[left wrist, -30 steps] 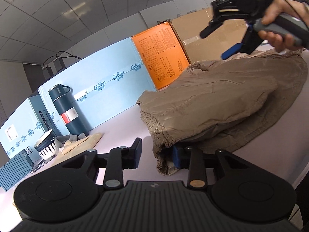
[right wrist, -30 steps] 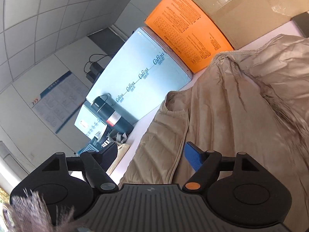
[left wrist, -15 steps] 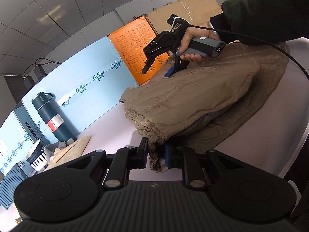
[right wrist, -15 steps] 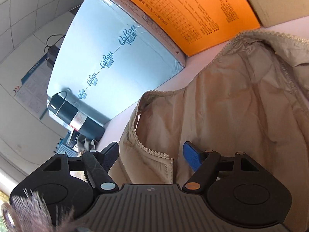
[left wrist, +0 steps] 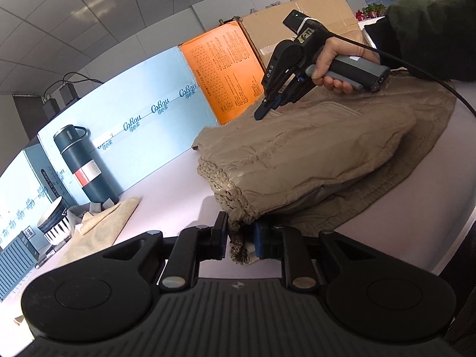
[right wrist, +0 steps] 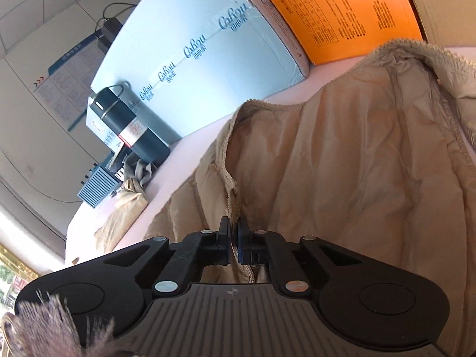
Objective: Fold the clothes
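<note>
On the pale pinkish table (left wrist: 166, 184) sits a tan puffy jacket (left wrist: 312, 160), folded over on itself into a thick bundle, with a flatter layer of the same fabric spread out under it toward the table's right edge.

Left gripper (left wrist: 240, 239) is down at the near corner of the bundle, jaws nearly closed and pinching a bunched-up bit of the elastic hem. You can see the crinkly fabric squeezed right between the black pad and the blue pad.

Right gripper (right wrist: 233, 238) is over on the far side of the jacket, tips resting on top of the fabric. Its jaws have just been closing and now they're basically pressed together, clamped on a thin seam edge with that little scalloped trim. From the left wrist view you get a good look at a hand (left wrist: 330, 59) wrapped around its grey handle, dark green sleeve (left wrist: 431, 26) behind it, and a black cable trailing off to the right.

Background stuff: long light blue box (left wrist: 142, 131) along the back of the table, orange box (left wrist: 226, 68) next to it, then a plain cardboard box (left wrist: 297, 20). Dark teal thermos (left wrist: 81, 163) stands upright in front of the blue box, well apart from the jacket. Left of that there's a striped bowl (left wrist: 55, 223) and a beige cloth (left wrist: 101, 226) lying flat beside it.
</note>
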Demonstrator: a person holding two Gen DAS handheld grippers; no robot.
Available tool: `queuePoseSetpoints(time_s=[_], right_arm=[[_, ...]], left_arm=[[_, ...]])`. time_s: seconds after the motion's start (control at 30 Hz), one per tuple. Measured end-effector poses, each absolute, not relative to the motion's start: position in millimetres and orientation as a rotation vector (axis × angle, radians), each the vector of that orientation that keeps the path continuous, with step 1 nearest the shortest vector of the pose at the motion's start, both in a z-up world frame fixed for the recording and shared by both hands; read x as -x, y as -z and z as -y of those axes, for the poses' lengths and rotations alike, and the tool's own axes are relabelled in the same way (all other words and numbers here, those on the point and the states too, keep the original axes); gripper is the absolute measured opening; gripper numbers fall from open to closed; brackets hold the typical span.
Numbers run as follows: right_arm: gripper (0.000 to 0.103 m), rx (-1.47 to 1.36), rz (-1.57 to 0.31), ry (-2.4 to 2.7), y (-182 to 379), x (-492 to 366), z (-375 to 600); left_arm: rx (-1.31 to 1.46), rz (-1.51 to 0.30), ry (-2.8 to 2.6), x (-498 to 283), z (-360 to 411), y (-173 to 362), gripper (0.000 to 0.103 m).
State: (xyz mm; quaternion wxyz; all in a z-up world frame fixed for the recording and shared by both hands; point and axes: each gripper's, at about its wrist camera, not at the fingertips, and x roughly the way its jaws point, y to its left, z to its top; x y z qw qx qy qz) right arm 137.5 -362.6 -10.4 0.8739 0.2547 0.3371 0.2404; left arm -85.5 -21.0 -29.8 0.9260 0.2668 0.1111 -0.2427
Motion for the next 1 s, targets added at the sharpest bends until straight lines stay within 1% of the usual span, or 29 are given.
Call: queuePoseSetpoints(time_s=[0.13,0.27,0.3,0.33,0.37,0.4,0.43,0.57,0.63,0.7,0.87,1.0], right_arm=[[0.003,-0.492,-0.715,-0.369,15.1,-130.8,368.3],[0.003,-0.559,-0.693,-0.375,28.7,-128.8,375.4],[0.003,-0.577,-0.685,-0.380,31.0,-128.3,377.6],[0.003,-0.592,-0.678,-0.384,32.8,-128.0,379.6],[0.003,-0.597,-0.676,-0.387,33.0,-127.8,380.4],[0.003,-0.595,-0.673,-0.388,32.8,-127.5,380.3],[0.003,-0.592,-0.670,-0.389,32.5,-127.2,379.9],[0.003,-0.590,-0.663,-0.391,31.7,-126.6,378.9],[0.004,-0.598,-0.658,-0.396,31.7,-126.4,379.9],[0.004,-0.607,-0.649,-0.400,31.6,-125.4,381.2],[0.004,-0.611,-0.637,-0.405,30.7,-124.0,382.0],[0.004,-0.621,-0.615,-0.398,29.9,-121.0,384.0]], left_arm=[[-0.532,-0.234,0.489,87.8,20.2,29.7,0.016],[-0.524,-0.236,0.501,92.5,16.0,27.8,0.017],[-0.518,-0.235,0.512,94.9,13.0,27.0,0.019],[-0.506,-0.235,0.524,97.7,8.6,25.6,0.025],[-0.482,-0.235,0.539,100.7,2.0,23.1,0.030],[-0.450,-0.236,0.556,103.7,-5.2,20.1,0.038],[-0.413,-0.239,0.574,106.1,-12.6,16.6,0.044],[-0.254,-0.258,0.579,103.1,-38.0,-5.7,0.044],[-0.206,-0.272,0.524,89.7,-39.0,-18.5,0.047],[-0.200,-0.306,0.433,67.7,-29.6,-29.2,0.052],[-0.235,-0.441,0.325,0.4,9.7,-42.4,0.051],[-0.242,-0.484,0.393,-31.7,38.5,-41.8,0.051]])
